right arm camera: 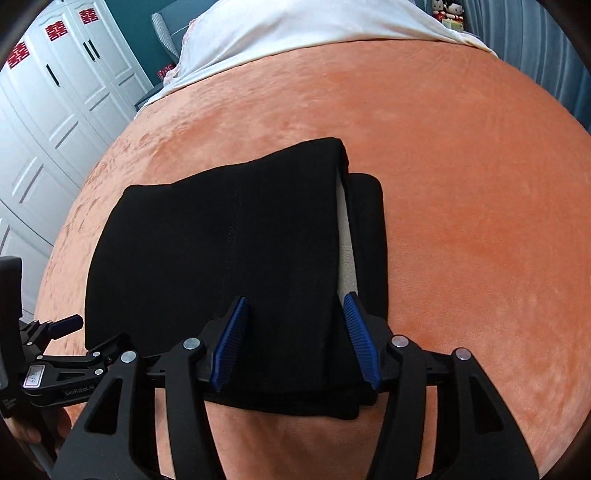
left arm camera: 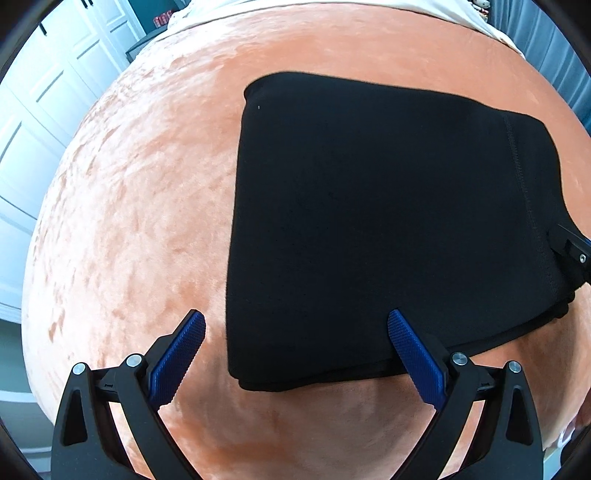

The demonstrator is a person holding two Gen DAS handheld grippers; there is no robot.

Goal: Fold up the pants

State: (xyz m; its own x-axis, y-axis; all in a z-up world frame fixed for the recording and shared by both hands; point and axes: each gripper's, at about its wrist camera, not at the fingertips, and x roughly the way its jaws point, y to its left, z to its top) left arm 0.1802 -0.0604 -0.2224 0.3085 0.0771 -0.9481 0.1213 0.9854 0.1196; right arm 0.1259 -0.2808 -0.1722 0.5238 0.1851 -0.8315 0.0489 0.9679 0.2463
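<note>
Step in hand: the black pants (right arm camera: 229, 266) lie folded into a thick rectangular stack on the orange plush bedspread (right arm camera: 461, 184); I judge the folding close to finished, with only squaring-up left.
Pants position: middle of the bed, near the person's edge; a pale strip of lining (right arm camera: 347, 236) shows where the top layer stops short of the layer beneath on the right side.
Left gripper (left arm camera: 295, 354): jaws spread wide, nothing between the pads, hovering over the stack's near left corner.
Right gripper (right arm camera: 295, 343): jaws partly apart, straddling the near edge of the top fold; the pads seem not to press the cloth, though the dark fabric makes this hard to confirm.
Next move: probably nudge or re-lay the top layer so its right edge meets the lower one, hiding the lining, then withdraw.
Count: one pair of pants, two grippers, one bedspread, one white sheet (right arm camera: 295, 29) at the far end.
</note>
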